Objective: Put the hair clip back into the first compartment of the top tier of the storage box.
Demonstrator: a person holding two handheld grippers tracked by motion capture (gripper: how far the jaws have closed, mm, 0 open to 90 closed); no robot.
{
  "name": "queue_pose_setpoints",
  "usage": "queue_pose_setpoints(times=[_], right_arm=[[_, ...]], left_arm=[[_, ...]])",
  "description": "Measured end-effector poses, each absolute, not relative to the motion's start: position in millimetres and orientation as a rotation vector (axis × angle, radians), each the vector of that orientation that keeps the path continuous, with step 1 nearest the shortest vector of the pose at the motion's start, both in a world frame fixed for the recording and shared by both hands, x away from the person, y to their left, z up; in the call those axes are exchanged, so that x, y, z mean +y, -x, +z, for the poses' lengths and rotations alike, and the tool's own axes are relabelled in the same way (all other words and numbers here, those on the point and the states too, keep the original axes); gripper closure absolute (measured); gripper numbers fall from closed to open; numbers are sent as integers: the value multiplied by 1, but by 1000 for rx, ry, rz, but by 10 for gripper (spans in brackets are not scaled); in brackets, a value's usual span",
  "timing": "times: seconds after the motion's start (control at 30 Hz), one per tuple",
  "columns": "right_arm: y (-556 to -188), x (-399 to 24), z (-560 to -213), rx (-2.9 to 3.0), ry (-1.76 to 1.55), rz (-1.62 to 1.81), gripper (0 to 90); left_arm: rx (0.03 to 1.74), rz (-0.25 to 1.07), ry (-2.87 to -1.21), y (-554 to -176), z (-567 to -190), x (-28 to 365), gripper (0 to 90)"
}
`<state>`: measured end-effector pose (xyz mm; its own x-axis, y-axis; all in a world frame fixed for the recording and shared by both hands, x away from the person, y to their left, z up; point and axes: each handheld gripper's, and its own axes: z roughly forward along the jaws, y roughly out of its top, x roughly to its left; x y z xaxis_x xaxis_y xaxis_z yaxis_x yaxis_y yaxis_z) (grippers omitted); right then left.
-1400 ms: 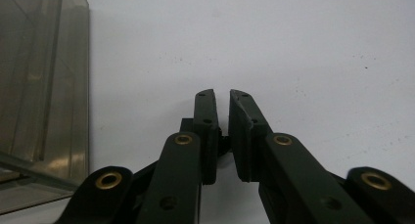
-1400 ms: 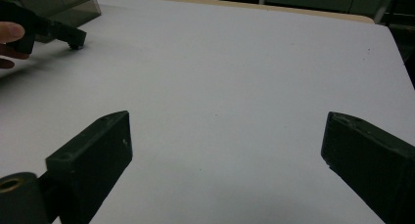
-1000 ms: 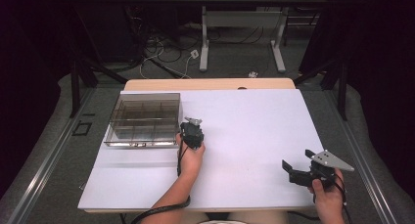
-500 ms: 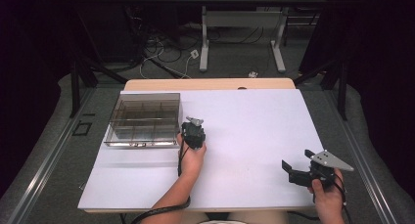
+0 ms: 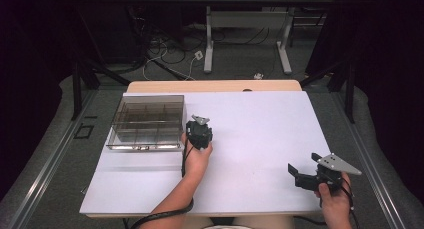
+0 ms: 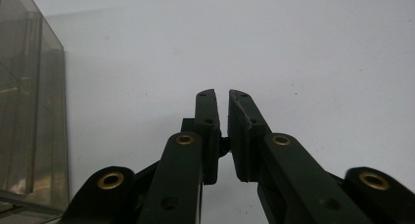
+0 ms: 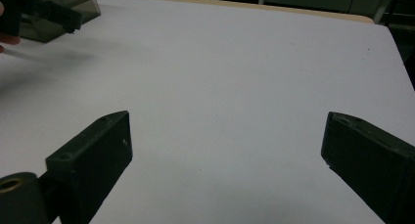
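- Clear smoky plastic box (image 5: 146, 123) with inner dividers sits on the white desk (image 5: 250, 139) toward 10 o'clock, lid down as far as the high view shows; compartments look empty, though the tinted walls make that uncertain.
- Left tongs (image 5: 199, 131) rest just beside the box's right-hand wall, at its 3 o'clock, not touching it. In the left gripper view the jaws are nearly clenched, a thin slit between the pads, nothing held; the box wall (image 6: 29, 111) stands at 9 o'clock of them.
- Right tongs (image 5: 306, 175) are well apart from the box, near the desk's 5 o'clock corner, held in the person's right hand (image 5: 334, 201). Jaws spread wide, released, nothing between them; bare desk (image 7: 235, 77) ahead, the box corner (image 7: 58, 9) far off at 11 o'clock.
- No loose items lie on the desk.
- Judgement: work on the box has barely begun, or sits at its very start. Nothing is gripped, and the box is untouched by either tongs.
- Left to do, likely: the left tongs close the small gap to the box and take hold of wall or lid; the right tongs have most of the desk to cross before helping.
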<state>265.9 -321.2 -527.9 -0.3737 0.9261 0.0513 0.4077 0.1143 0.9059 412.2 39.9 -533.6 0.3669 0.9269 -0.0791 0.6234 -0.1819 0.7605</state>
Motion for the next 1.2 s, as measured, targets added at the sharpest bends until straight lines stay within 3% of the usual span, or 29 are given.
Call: queue_pose_setpoints(times=[0.57, 1.2], right_arm=[[-266, -323, -527, 1836, -1291, 1236, 45], [-267, -322, -528, 1845, -1285, 1220, 45]], left_arm=[[1287, 447, -1908, -406, -507, 43, 834], [1237, 443, -1912, -400, -476, 70, 835]])
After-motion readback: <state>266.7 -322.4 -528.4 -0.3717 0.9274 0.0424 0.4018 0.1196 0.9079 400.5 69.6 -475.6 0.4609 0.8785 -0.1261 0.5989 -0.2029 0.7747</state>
